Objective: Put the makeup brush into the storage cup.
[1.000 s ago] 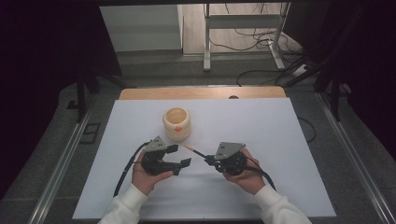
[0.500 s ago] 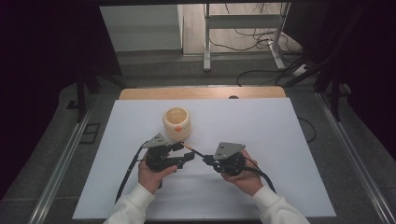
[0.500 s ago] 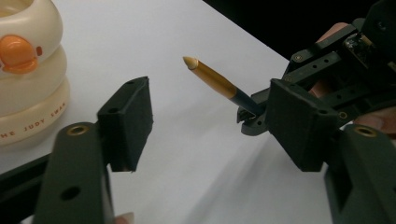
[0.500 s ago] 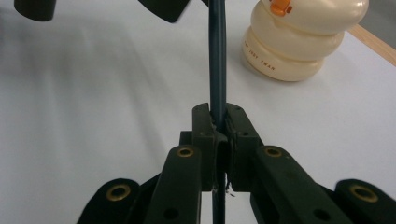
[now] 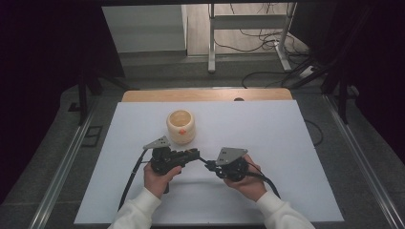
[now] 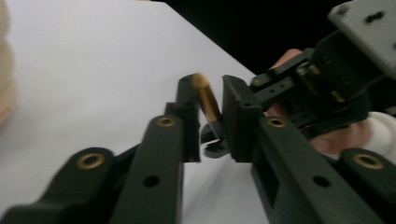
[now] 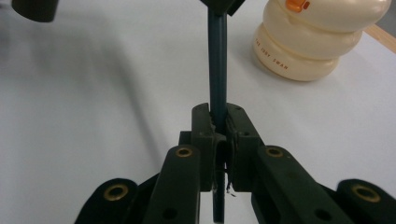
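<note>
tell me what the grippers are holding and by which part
A pencil: the right gripper clamps its dark shaft, and the left gripper has just closed by its eraser end.

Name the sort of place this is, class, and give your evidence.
Probably a lab or workshop recording bench: a white table between metal rails, cables on the floor behind, and dark screens at the sides.

A recording lab: a white-topped table (image 5: 286,143) stands walled in dark curtains (image 5: 47,71), with loose cables (image 5: 267,38) on the floor at 12 o'clock.
</note>
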Action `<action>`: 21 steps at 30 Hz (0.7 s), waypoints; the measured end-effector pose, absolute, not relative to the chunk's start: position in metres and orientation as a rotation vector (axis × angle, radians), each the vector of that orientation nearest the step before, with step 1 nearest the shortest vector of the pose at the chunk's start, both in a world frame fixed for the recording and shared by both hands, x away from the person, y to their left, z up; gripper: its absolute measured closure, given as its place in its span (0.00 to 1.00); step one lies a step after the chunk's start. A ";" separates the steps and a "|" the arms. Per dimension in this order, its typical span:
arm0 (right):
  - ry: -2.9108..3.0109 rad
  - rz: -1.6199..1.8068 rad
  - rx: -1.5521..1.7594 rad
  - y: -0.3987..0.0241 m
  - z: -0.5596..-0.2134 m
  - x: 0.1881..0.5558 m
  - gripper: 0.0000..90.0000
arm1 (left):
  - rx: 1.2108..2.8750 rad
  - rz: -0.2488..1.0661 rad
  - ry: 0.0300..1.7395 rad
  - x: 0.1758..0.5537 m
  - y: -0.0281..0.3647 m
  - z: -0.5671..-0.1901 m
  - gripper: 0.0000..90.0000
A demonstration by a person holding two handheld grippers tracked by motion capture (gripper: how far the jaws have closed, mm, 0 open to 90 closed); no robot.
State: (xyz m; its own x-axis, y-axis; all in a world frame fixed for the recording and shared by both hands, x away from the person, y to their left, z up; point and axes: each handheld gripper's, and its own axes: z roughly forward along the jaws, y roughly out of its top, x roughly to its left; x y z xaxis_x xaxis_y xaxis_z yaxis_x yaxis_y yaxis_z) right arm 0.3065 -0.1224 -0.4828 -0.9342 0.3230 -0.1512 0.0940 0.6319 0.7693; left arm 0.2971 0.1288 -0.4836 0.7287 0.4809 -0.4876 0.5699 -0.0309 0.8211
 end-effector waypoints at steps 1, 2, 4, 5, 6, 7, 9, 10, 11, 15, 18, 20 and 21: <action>2.581 1.193 0.338 -0.122 -0.483 0.307 0.93 | 1.668 -0.087 0.852 0.297 0.129 -0.484 0.90; 2.580 1.181 0.341 -0.121 -0.483 0.306 0.92 | 1.668 -0.098 0.848 0.297 0.129 -0.484 0.92; 2.585 1.179 0.347 -0.121 -0.483 0.306 0.92 | 1.672 -0.104 0.842 0.297 0.128 -0.483 0.92; 2.588 1.182 0.347 -0.121 -0.484 0.306 0.92 | 1.675 -0.100 0.842 0.297 0.128 -0.483 0.92; 2.593 1.184 0.351 -0.121 -0.484 0.307 0.90 | 1.677 -0.098 0.844 0.296 0.128 -0.483 0.93; 2.593 1.183 0.353 -0.121 -0.484 0.306 0.87 | 1.677 -0.098 0.844 0.296 0.128 -0.483 0.93; 2.587 1.175 0.356 -0.121 -0.484 0.306 0.83 | 1.677 -0.090 0.852 0.296 0.129 -0.482 0.93; 2.584 1.166 0.361 -0.121 -0.484 0.306 0.78 | 1.677 -0.085 0.855 0.297 0.130 -0.482 0.93; 2.565 1.163 0.375 -0.121 -0.484 0.305 0.68 | 1.674 -0.074 0.859 0.296 0.131 -0.481 0.93; 2.556 1.160 0.410 -0.122 -0.483 0.305 0.57 | 1.670 -0.064 0.861 0.296 0.133 -0.479 0.93; 2.541 1.138 0.447 -0.124 -0.482 0.305 0.44 | 1.671 -0.052 0.862 0.295 0.135 -0.478 0.93; 2.544 1.149 0.472 -0.126 -0.482 0.305 0.41 | 1.673 -0.042 0.862 0.295 0.135 -0.478 0.93; 2.544 1.152 0.482 -0.126 -0.481 0.305 0.39 | 1.672 -0.041 0.863 0.295 0.136 -0.477 0.93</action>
